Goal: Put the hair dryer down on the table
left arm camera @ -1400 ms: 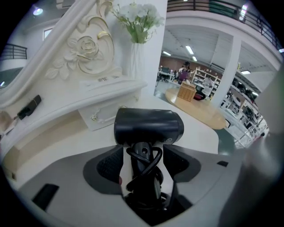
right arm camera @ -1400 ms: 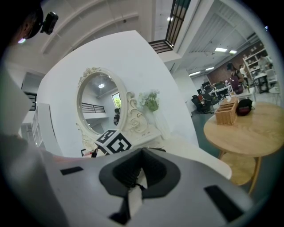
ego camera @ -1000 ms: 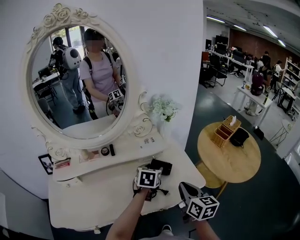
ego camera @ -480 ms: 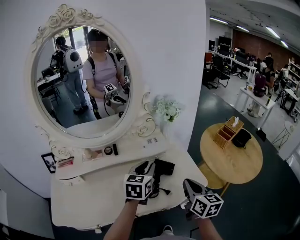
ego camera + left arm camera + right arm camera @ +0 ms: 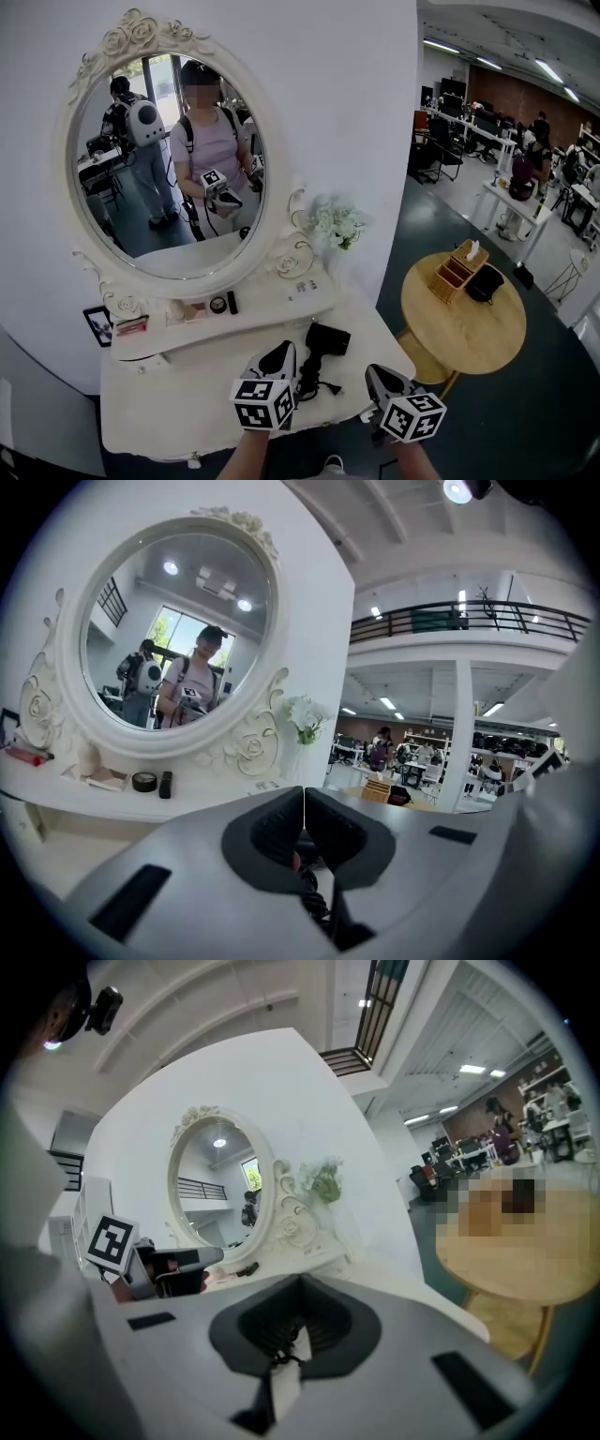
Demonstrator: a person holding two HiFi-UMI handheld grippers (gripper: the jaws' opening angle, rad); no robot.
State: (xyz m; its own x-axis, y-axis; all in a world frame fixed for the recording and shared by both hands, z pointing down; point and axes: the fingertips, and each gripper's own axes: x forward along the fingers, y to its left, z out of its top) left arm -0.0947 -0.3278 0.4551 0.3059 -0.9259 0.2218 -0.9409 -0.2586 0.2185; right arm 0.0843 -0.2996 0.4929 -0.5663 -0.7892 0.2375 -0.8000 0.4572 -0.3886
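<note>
**Hair dryer lying on the dressing table, both grippers closed and empty**

A white dressing table (image 5: 187, 394) with an oval mirror (image 5: 169, 159) is seen from above. The black hair dryer (image 5: 325, 339) lies on the tabletop near the right front, below the mirror shelf, with its cord (image 5: 309, 382) bunched towards the front edge. It is touched by neither gripper.

The left gripper (image 5: 283, 351) is held just beside the dryer, on its left and above the table. Its jaws have just been closing and are pressed together with nothing between them. The right gripper (image 5: 375, 373) is held near the table's right front corner, its jaws likewise together and empty.

The placing itself is judged complete, so the step in hand is taken to be the withdrawal. It would be done well if the left gripper were drawn straight back and up, so that the cord is not snagged and the dryer is not dragged. The cord should be watched most closely, since it lies nearest both grippers. The dryer should be left resting flat, well inside the table edge.
</note>
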